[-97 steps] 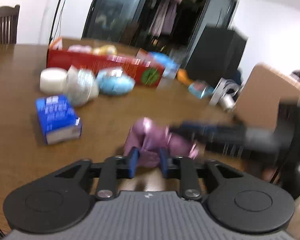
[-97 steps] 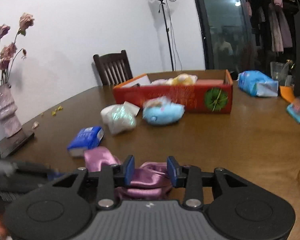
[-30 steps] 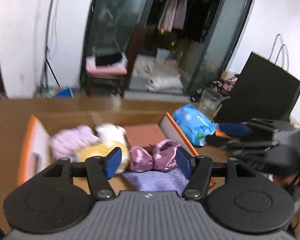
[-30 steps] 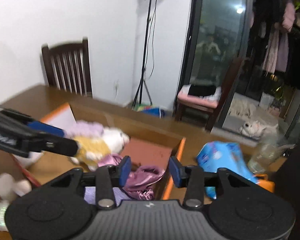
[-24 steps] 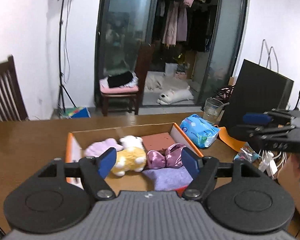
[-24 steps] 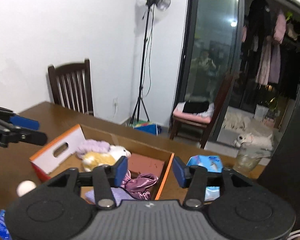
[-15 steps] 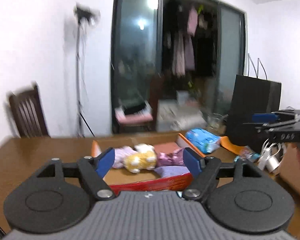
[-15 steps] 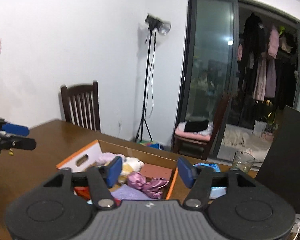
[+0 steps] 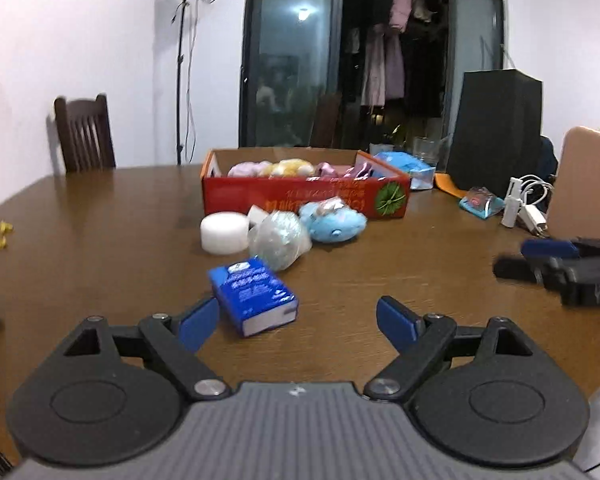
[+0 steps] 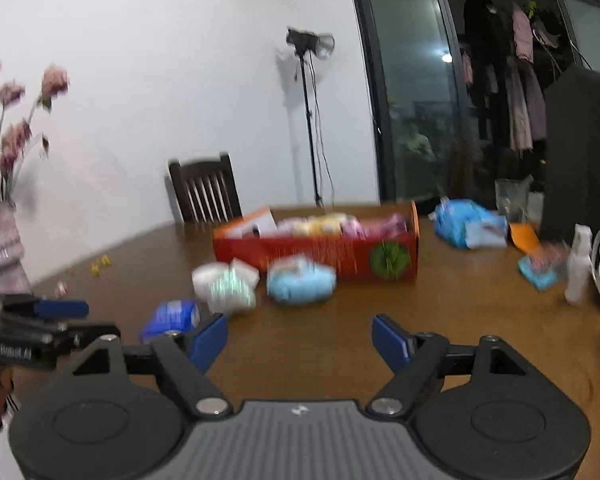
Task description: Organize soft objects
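Left hand-held gripper [image 9: 298, 322] opening, empty, blue tissue pack [image 9: 253, 296] just ahead on table [image 9: 100, 216]

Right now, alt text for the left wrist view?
The left gripper, jaws opening and nothing between them, points over a wooden table at a blue tissue pack, a white roll, a clear-wrapped bundle and a blue plush. Behind sits a red box of soft toys; the right gripper shows at right.

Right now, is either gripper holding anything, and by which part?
Nothing is held. The left gripper and right gripper are both empty, jaws opening over the table.
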